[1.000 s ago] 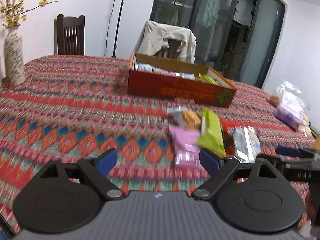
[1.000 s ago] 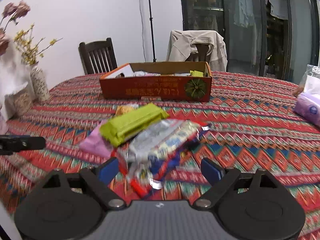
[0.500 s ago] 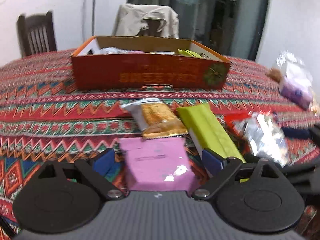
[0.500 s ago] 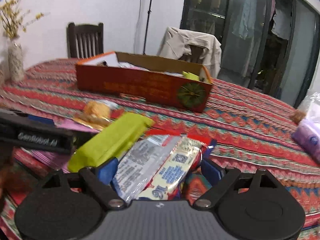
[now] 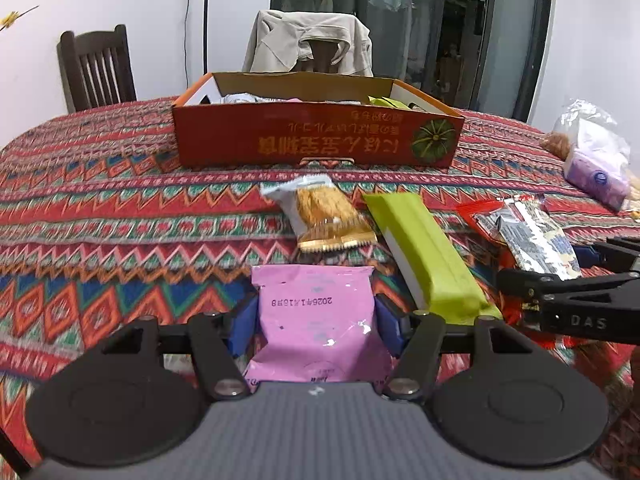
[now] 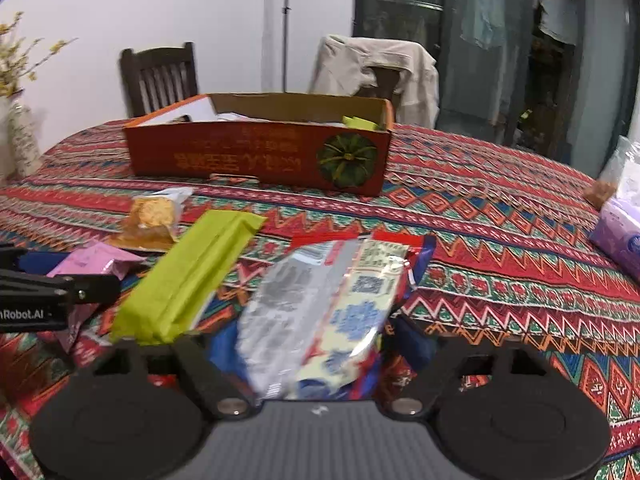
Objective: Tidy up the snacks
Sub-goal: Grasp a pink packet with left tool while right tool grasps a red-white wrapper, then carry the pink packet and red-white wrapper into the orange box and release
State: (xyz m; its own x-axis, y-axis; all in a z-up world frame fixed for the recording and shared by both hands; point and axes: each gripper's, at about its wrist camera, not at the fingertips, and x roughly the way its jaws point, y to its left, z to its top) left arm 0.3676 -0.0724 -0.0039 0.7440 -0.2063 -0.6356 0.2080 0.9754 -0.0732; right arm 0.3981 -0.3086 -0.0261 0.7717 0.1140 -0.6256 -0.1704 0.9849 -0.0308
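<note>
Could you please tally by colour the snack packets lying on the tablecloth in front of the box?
Pink flat foil packet: 1
Lime-green long wrapped bar: 1
Clear packet of golden biscuits: 1
Silver-and-red printed foil packet: 1
Total: 4

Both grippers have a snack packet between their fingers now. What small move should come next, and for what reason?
Probably lift the pink packet and carry it toward the orange box. The left gripper has its fingers pressed on both sides of this packet, which looks gripped, and the box behind is open with snacks already inside. The right gripper could follow with the silver packet.
</note>
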